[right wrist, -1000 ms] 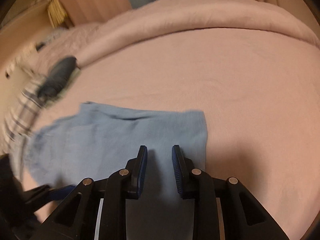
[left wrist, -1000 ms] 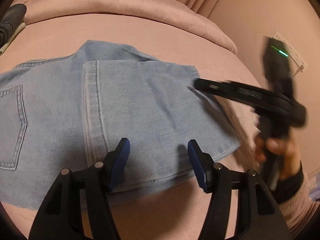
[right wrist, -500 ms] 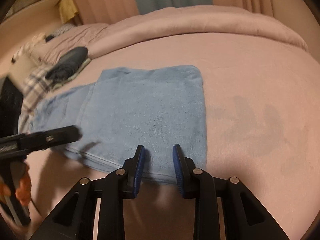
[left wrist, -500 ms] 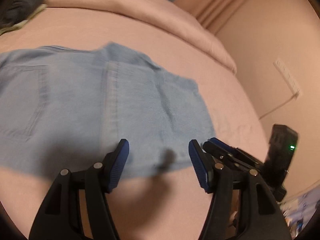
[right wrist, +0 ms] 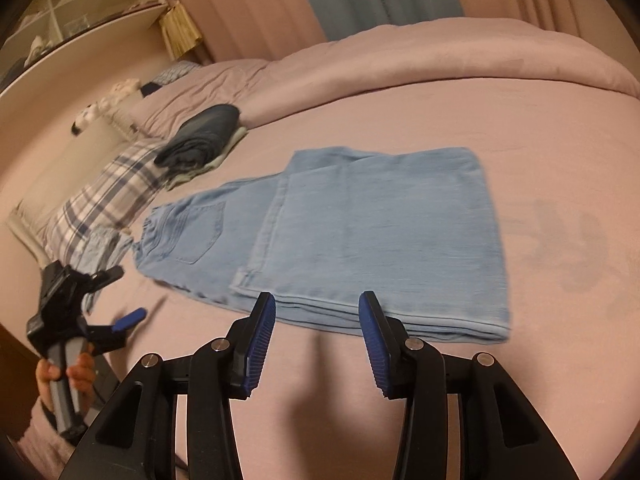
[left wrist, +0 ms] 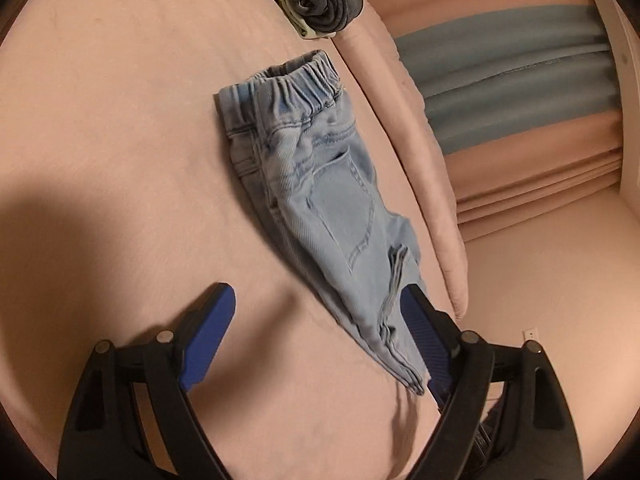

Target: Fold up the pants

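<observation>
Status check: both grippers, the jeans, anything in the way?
Left gripper and right gripper open, jaws just widened, empty. Jeans lie half-folded on bed. Nothing blocking.

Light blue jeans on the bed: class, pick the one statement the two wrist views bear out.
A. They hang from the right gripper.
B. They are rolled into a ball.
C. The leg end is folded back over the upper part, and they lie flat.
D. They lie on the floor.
C: in the right wrist view the light blue jeans lie flat on the bed, the leg end doubled over toward the back pocket.
</observation>
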Tool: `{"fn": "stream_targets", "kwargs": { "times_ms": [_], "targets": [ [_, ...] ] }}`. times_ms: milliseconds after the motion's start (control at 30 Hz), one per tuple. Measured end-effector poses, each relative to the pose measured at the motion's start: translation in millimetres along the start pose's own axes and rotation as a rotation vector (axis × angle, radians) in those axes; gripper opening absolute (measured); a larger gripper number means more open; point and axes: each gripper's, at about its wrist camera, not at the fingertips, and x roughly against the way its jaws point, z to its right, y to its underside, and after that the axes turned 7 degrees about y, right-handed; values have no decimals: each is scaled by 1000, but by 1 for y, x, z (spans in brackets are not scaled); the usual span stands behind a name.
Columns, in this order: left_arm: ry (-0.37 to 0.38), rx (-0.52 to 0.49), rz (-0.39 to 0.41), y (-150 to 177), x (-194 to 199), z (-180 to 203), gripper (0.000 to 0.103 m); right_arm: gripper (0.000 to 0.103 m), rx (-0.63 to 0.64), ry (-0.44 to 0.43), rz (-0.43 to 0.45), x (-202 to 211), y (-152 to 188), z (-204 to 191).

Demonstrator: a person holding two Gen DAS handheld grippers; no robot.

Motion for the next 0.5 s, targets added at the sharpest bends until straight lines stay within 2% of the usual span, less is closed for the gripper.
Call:
{"fn": "stream_targets", "kwargs": {
  "times_ms": [100,167,233,400,433,500],
  "targets": [
    [-30,11,1,-18,-21,1,87,44,10,-2,-8,-2,0,-7],
    [-3,36,9,-36,-34,2,97,44,19,7,-13,-3,1,-12],
    [21,60,5,-53,-42,0,102,44,22,12,-16,-4,0,-14],
    [23,99,33,-73,-60,3,101,44,39,6,-29,-12,-9,-26],
    [8,81,40,-70,-59,5,96,44,48,3,-31,-16,-12,-29],
    [-54,27,36,-65,-57,7,69,44,77,-5,-35,-26,-21,-40]
  ]
}}
